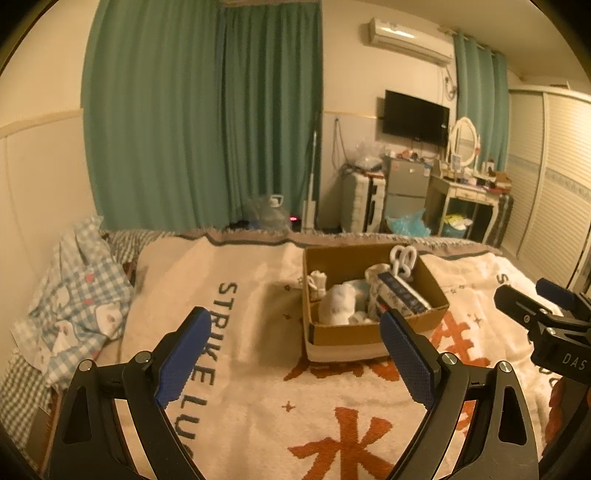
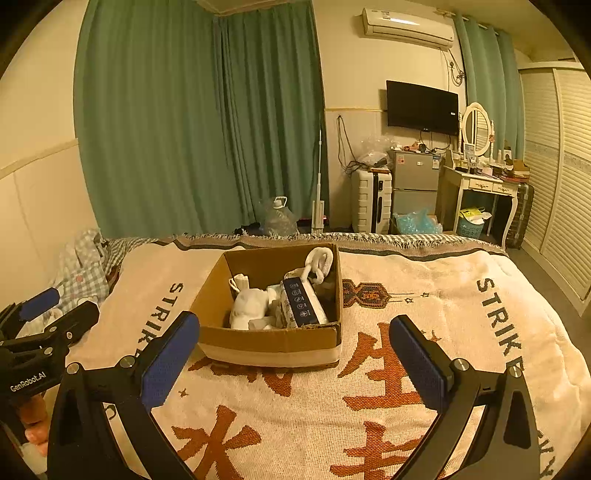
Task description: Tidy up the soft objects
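From where I sit, I see a bedroom in warm, dim yellow light. Green curtains (image 2: 199,118) cover the far wall, and a white air conditioner (image 2: 408,27) hangs above a dark wall-mounted television (image 2: 423,107). Below it stand a white suitcase (image 2: 371,201), a small grey fridge (image 2: 415,181) and a cream dressing table (image 2: 484,192) with an oval mirror (image 2: 476,127). Louvred wardrobe doors (image 2: 561,166) line the right wall.

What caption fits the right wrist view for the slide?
Open right claw hovers over the blanket, facing a cardboard box of soft white items.
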